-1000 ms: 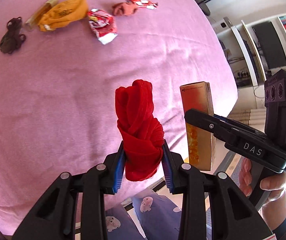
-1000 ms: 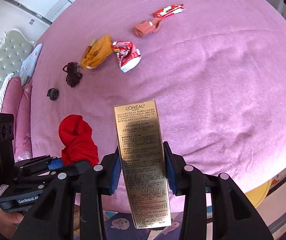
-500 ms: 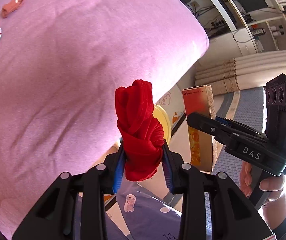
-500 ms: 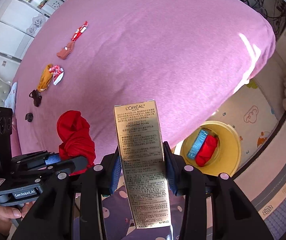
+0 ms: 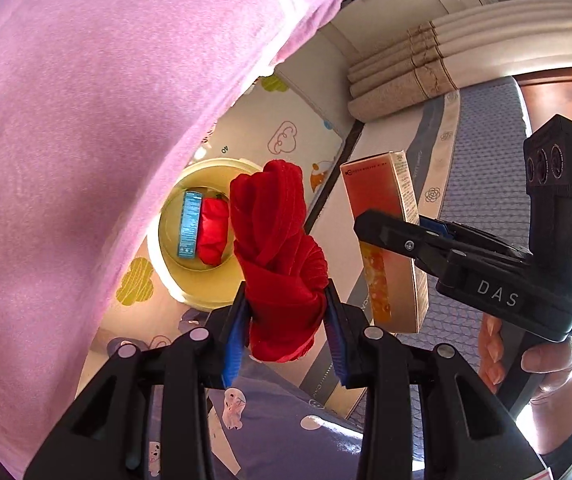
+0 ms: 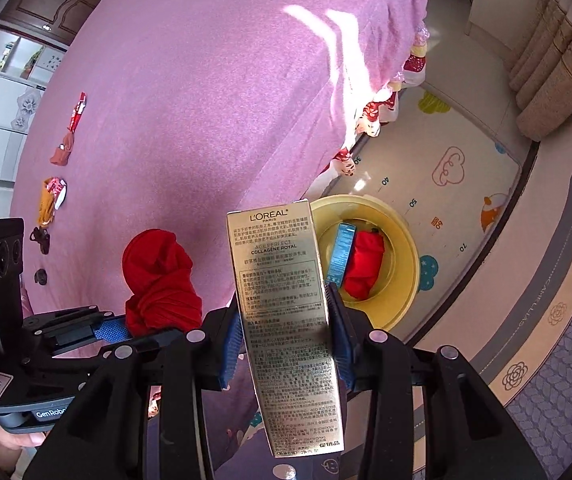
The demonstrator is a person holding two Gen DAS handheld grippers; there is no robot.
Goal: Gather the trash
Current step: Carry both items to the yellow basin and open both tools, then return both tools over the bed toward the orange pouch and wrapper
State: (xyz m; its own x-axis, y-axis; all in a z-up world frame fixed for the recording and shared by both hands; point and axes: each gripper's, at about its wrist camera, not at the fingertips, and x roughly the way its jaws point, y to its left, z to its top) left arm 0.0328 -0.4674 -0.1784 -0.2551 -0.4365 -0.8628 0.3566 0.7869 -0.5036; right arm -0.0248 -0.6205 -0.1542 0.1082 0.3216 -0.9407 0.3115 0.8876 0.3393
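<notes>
My left gripper (image 5: pixel 286 328) is shut on a knotted red cloth (image 5: pixel 277 248), held in the air beside the bed. My right gripper (image 6: pixel 286 340) is shut on a gold L'Oréal box (image 6: pixel 281 300), upright. Each shows in the other's view: the box (image 5: pixel 390 240) at my right, the red cloth (image 6: pixel 157 284) at my left. A yellow bin (image 5: pixel 165 256) stands on the floor below, by the bed's edge, holding a blue box (image 5: pixel 189 224) and a red item (image 5: pixel 213 232). The bin also shows in the right wrist view (image 6: pixel 402 256).
The pink bed (image 6: pixel 189 100) fills the left side. Wrappers and small cloth pieces (image 6: pixel 51 200) lie far across it. A play mat (image 6: pixel 458 168) with cloud prints covers the floor, rolled mats (image 5: pixel 406 76) lie beyond, and a grey rug (image 6: pixel 558 320) is at the right.
Both grippers have swung off the bed toward its edge with their loads still held. The yellow bin on the floor has come into view under them.
</notes>
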